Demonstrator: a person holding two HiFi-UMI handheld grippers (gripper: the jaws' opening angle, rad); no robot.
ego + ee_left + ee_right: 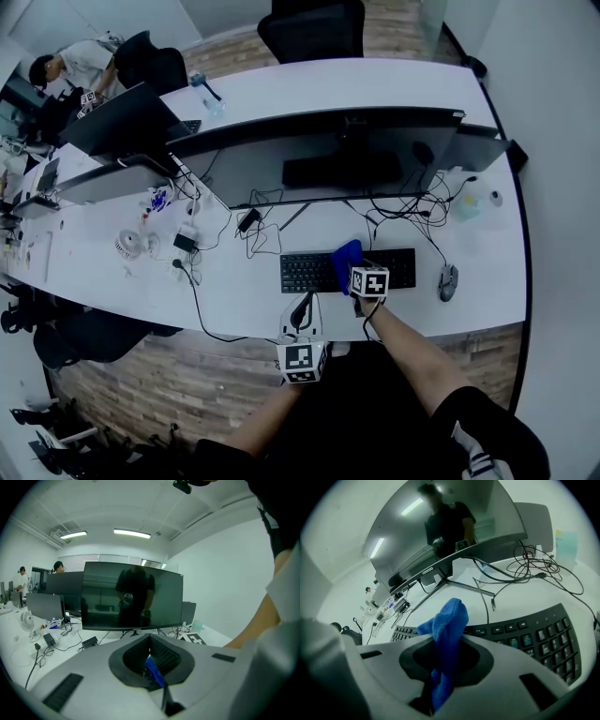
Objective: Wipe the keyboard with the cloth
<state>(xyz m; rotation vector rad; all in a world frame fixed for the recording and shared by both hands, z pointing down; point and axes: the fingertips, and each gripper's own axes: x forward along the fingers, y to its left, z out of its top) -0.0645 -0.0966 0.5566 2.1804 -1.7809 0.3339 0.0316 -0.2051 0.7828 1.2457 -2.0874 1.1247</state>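
Note:
A black keyboard (394,269) lies on the white desk (234,291) in front of a wide monitor. My right gripper (355,270) is over the keyboard's middle, shut on a blue cloth (347,253) that bunches up above the keys. In the right gripper view the cloth (449,625) rises out of the shut jaws of the right gripper (445,667), with the keyboard (534,639) just beyond. My left gripper (302,306) is at the desk's front edge, short of the keyboard, jaws shut. In the left gripper view the left gripper (151,667) shows a blue sliver at the jaw gap.
A grey mouse (448,280) sits right of the keyboard. Cables and a charger (249,221) trail behind it under the monitor (347,155). A small fan (128,245) and clutter lie to the left. A person (70,64) sits at the far left desk.

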